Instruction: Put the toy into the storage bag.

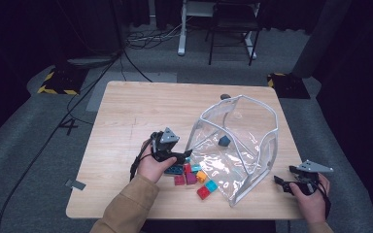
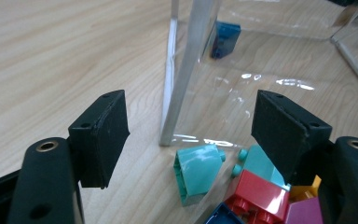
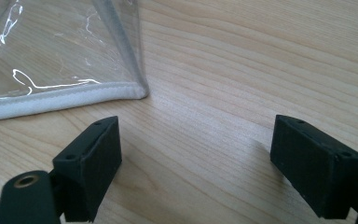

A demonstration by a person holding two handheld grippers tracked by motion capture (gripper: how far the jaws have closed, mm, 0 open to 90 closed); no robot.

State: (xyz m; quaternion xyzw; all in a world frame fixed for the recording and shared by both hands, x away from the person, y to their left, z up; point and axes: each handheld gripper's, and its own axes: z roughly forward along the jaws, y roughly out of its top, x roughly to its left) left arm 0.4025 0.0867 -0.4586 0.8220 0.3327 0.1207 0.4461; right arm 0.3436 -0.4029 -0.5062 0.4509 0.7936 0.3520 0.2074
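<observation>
A clear plastic bag (image 1: 245, 131) with white piping lies open on the wooden table (image 1: 126, 111), a dark blue brick (image 1: 224, 141) inside it. Several coloured bricks (image 1: 194, 177) are heaped at its mouth. My left gripper (image 1: 182, 158) stands open low over the heap; in the left gripper view a teal brick (image 2: 198, 172) lies between the jaws with no pad on it, a red brick (image 2: 256, 196) beside it and the blue brick (image 2: 224, 39) behind the bag's seam (image 2: 186, 74). My right gripper (image 1: 280, 182) rests open near the bag's corner (image 3: 137, 91).
The table's front edge runs just below the bricks. Behind the table stand a chair (image 1: 233, 24) and a white desk leg (image 1: 182, 29), with cables (image 1: 102, 68) on the grey floor. The table's left half is bare wood.
</observation>
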